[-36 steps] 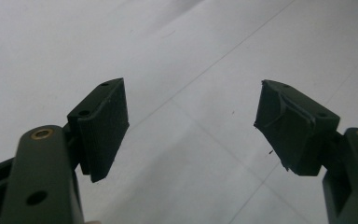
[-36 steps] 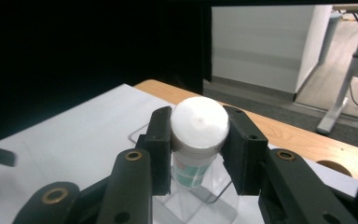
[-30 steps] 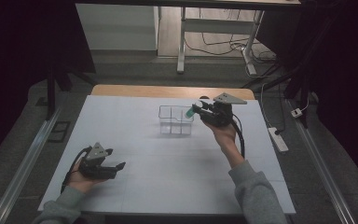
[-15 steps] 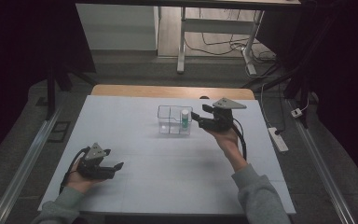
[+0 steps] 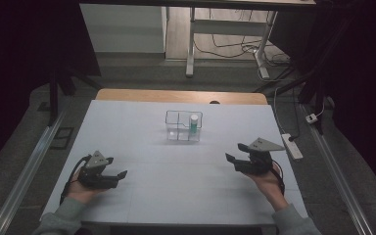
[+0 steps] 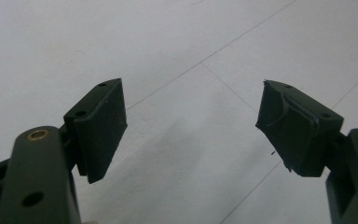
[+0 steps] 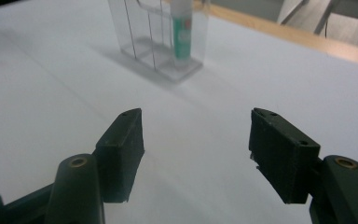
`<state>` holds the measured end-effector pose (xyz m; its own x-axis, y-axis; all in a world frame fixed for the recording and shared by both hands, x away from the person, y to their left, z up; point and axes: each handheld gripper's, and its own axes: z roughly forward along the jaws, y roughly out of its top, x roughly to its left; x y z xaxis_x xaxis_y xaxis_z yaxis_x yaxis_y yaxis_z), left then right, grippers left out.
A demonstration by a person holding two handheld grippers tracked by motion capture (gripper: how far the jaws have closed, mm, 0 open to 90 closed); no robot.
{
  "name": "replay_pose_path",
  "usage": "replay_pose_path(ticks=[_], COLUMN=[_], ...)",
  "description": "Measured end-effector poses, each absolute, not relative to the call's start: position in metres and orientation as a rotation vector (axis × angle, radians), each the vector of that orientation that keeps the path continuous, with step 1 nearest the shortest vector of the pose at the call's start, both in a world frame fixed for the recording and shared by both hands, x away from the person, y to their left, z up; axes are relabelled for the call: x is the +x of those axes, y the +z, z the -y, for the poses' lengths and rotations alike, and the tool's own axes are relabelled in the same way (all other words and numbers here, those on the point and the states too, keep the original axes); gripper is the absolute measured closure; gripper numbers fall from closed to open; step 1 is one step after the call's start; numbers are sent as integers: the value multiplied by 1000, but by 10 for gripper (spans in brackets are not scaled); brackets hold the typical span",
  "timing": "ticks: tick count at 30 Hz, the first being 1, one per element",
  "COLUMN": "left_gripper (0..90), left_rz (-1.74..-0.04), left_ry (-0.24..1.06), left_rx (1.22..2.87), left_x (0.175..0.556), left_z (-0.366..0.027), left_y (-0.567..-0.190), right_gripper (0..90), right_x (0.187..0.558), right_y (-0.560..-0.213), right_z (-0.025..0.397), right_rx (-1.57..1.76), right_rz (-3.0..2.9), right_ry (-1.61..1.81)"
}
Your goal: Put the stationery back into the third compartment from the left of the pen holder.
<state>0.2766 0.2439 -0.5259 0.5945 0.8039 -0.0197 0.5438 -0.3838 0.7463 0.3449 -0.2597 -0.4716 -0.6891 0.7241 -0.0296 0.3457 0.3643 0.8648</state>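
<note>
Holding both grippers low over the table [image 5: 142, 122], my right gripper [image 7: 196, 154] spread wide and empty; the green bottle [image 7: 182, 28] stands upright in the clear divided box [image 7: 142, 42] ahead of its fingers. My left gripper [image 6: 191, 126] gapes empty too.

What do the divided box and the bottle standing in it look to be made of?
Divided box: clear rigid plastic, probably acrylic; the table shows through its glossy walls. Bottle: likely plastic, with a white top and a green printed label; too blurred to say more.
</note>
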Motion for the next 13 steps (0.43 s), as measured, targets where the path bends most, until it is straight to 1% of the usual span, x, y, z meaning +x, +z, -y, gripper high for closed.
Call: replay_pose_path(ticks=[7,13], left_gripper=[235,235], left_rz=[-1061,-1057], left_ry=[447,451], left_rx=[2086,2088], left_x=[278,278], left_z=[-242,-242], left_y=[-525,-525], right_gripper=[338,333], right_x=[328,328], right_y=[-491,-494], right_z=[291,293], right_rx=[967,959], right_rz=[-2246,-2252], right_ry=[1217,1231])
